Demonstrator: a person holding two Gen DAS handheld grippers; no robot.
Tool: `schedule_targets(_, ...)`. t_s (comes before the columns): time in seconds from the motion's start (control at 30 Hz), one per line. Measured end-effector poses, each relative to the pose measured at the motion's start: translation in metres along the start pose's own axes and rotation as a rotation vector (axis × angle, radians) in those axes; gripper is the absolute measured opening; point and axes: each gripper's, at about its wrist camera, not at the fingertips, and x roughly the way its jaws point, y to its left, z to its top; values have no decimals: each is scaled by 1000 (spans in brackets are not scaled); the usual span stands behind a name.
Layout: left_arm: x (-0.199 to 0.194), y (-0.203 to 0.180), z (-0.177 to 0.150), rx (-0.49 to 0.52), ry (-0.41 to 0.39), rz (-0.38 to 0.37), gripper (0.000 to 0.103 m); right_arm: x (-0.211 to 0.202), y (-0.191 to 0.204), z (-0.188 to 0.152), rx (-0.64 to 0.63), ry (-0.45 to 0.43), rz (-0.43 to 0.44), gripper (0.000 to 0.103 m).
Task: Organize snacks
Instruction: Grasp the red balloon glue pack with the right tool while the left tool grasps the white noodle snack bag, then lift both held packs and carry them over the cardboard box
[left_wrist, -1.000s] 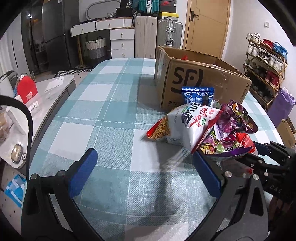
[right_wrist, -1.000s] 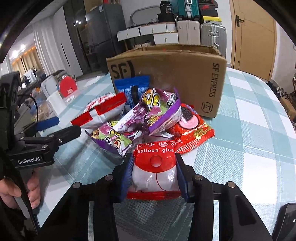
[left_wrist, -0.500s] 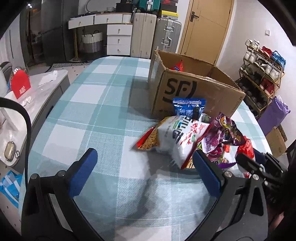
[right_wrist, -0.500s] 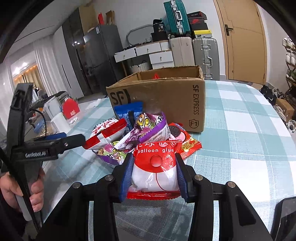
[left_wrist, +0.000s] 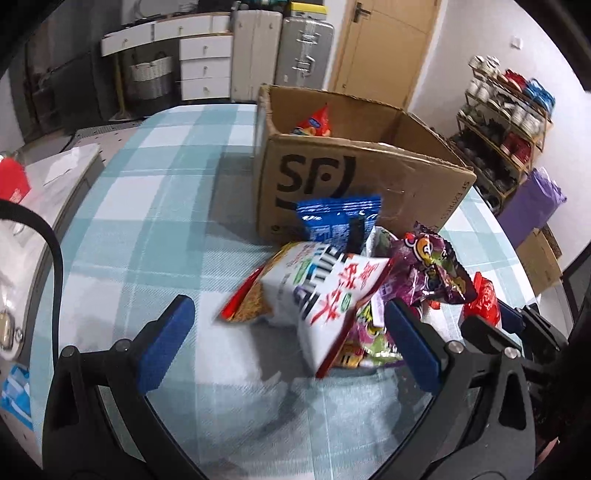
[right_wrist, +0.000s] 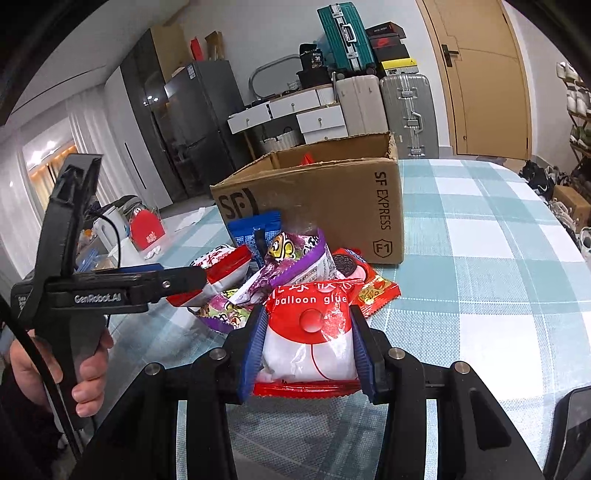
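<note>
My right gripper is shut on a red and white "balloon glue" packet, held just above the table in front of the snack pile. The pile holds a white and red bag, a blue bag, a purple bag and a red cookie packet. Behind the pile an open cardboard box has a red snack inside. My left gripper is open wide, its fingers apart just short of the white and red bag. The right wrist view shows it held in a hand.
The teal checked tablecloth has free room left of the pile and right of the box. A side counter with a red item runs along the table's left. Suitcases, drawers and a shoe rack stand beyond.
My left gripper has come in toward the white and red bag and tipped downward. The right gripper has lifted and tilted a little, with the balloon glue packet still gripped.
</note>
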Motion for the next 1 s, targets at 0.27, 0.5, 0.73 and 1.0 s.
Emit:
schedule_targets(0.27, 37, 17, 21, -25, 90, -99, 102, 3, -4, 0, 23, 9, 0, 44)
schedule_targets(0.5, 56, 17, 21, 12, 155, -190, 79, 6, -9, 0, 49, 25, -1, 44)
schedule_targets(0.73, 54, 17, 25, 71, 105, -202, 59, 6, -9, 0, 49, 25, -9, 44)
schedule_targets(1.0, 45, 26, 20, 41, 87, -235, 51, 5, -10, -1, 52, 19, -14, 44)
